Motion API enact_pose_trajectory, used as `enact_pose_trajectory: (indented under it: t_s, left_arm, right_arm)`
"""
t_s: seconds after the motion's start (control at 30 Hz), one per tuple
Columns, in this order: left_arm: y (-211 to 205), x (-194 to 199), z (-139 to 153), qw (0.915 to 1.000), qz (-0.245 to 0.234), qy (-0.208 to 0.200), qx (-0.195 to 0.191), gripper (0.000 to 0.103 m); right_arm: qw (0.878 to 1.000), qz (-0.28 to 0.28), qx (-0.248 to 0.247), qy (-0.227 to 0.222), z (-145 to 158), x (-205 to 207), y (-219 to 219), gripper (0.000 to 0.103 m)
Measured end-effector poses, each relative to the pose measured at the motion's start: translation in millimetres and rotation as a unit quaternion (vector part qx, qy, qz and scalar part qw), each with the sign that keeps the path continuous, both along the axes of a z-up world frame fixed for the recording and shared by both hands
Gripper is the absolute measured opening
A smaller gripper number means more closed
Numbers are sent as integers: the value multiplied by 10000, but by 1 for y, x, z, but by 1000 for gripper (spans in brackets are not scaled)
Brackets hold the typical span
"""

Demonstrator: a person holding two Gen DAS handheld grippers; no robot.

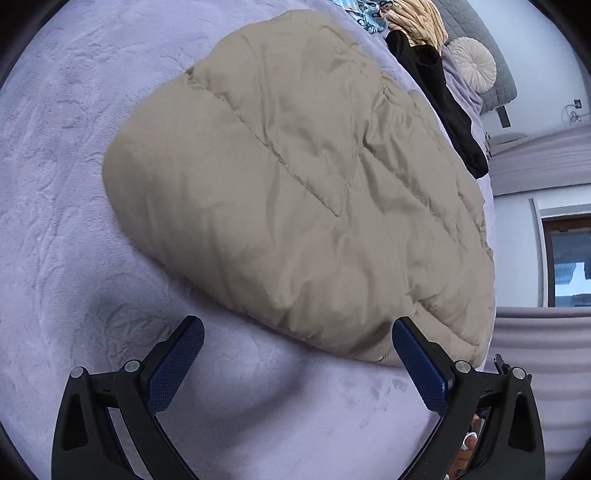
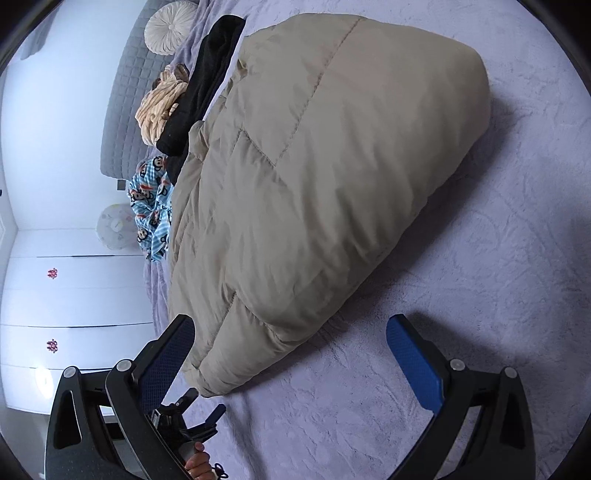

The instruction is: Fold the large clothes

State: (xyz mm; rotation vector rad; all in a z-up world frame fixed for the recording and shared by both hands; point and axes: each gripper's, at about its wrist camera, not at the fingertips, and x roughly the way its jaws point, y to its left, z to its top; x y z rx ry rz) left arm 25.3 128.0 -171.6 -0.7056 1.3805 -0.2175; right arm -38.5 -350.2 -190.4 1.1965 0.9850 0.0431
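A beige quilted puffer jacket [image 1: 295, 177] lies folded into a thick bundle on the lavender bedspread [image 1: 55, 184]. My left gripper [image 1: 298, 326] hovers just off its near edge, open, its blue pads [image 1: 173, 365] well apart with only the jacket's edge and bedspread between them. In the right wrist view the same jacket [image 2: 325, 166] fills the middle. My right gripper [image 2: 291, 323] is open wide at the bundle's near corner, touching nothing. The left gripper [image 2: 192, 413] and the hand [image 2: 197, 461] holding it show low in that view.
Beyond the jacket lie a black garment [image 2: 199, 88], a cream striped cloth [image 2: 159, 107] and a blue monkey-print cloth [image 2: 151, 206]. A round cushion [image 2: 170, 27] leans on the grey headboard [image 2: 122, 110]. White wardrobe doors [image 2: 74, 295] stand past the bed's edge.
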Motion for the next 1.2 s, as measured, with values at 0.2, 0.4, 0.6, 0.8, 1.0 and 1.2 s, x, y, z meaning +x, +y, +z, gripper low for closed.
enact_pose_trajectory:
  t_s: [0.2, 0.4, 0.6, 0.8, 1.0, 1.2]
  left_arm:
    - [-3, 33, -8, 9991, 220, -321, -180, 102]
    - [6, 57, -18, 9975, 543, -374, -267, 102]
    - [-13, 66, -20, 9970, 526, -451, 332, 93]
    - [-20, 62, 9, 9909, 288, -882, 973, 30]
    - [-40, 40, 55, 9694, -493, -1669, 1731, 19]
    - [-34, 11, 85, 9650, -842, -1801, 1712, 19]
  right_arm:
    - [9994, -48, 265, -206, -10, 27, -4, 103]
    - [9973, -72, 673, -292, -24, 57, -5, 103]
    - [9958, -160, 875, -199, -39, 76, -5, 103]
    - [9955, -231, 906, 122, -42, 78, -6, 59]
    - [9966, -221, 753, -254, -21, 70, 0, 25]
    - [9971, -38, 670, -346, 2, 40, 7, 23]
